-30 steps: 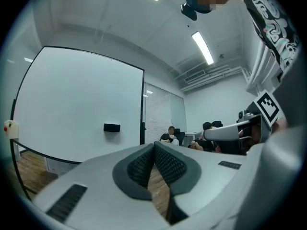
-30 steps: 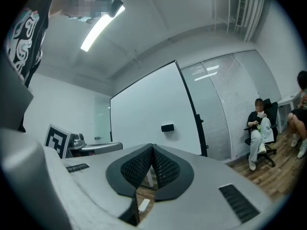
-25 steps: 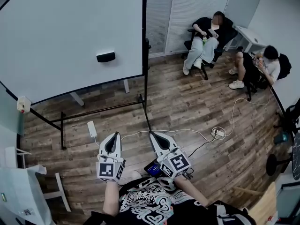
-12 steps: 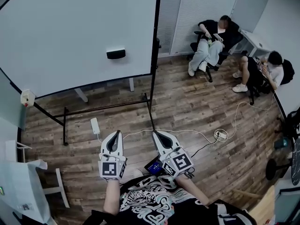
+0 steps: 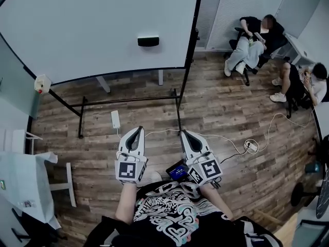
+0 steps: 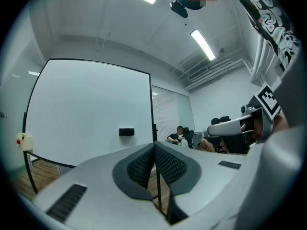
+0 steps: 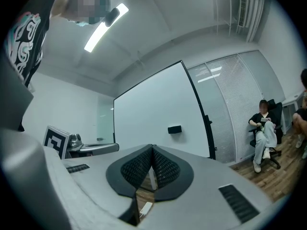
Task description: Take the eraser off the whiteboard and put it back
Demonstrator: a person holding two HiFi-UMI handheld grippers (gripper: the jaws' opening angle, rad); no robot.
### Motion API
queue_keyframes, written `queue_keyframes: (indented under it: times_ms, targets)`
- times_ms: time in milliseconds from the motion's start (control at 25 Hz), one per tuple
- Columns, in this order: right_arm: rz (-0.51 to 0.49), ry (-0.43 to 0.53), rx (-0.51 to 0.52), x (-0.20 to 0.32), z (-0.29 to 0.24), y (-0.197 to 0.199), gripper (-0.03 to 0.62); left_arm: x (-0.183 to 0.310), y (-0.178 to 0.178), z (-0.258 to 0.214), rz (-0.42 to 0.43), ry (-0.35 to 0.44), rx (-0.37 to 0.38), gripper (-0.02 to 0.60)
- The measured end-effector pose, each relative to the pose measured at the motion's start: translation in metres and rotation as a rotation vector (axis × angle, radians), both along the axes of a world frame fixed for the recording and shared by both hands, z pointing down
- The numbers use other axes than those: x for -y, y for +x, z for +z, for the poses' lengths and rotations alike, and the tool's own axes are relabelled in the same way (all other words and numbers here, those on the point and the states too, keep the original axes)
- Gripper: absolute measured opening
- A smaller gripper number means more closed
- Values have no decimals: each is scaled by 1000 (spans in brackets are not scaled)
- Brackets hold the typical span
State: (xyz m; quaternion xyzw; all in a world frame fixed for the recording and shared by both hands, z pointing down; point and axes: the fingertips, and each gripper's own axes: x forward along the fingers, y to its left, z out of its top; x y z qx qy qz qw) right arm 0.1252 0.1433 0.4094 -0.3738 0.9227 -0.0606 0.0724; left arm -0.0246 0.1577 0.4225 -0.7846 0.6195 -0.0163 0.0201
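On one whiteboard [image 5: 77, 30] sits one eraser [image 5: 148, 41]; left gripper [image 5: 136, 130], right gripper [image 5: 186, 133] both closed.

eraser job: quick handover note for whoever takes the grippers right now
Left gripper: shut, empty.
Right gripper: shut, empty. Both are side by side, well short of the whiteboard.
Eraser: stuck on the whiteboard, low and toward its right edge.
Done: nothing, the eraser is untouched.
Left: go up to the whiteboard, take the eraser off, put it back.

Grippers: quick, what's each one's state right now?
Left gripper: jaws shut, holding nothing.
Right gripper: jaws shut, holding nothing.
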Motion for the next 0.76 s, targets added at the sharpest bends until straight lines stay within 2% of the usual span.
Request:
queue_keyframes:
  times_ms: [280, 760]
  targets:
    - [-27, -5, -4, 2, 4, -13, 26, -2, -15, 3, -32, 2, 5, 29]
    - [-42, 5, -6, 16, 1, -15, 26, 8, -12, 1, -40, 8, 6, 29]
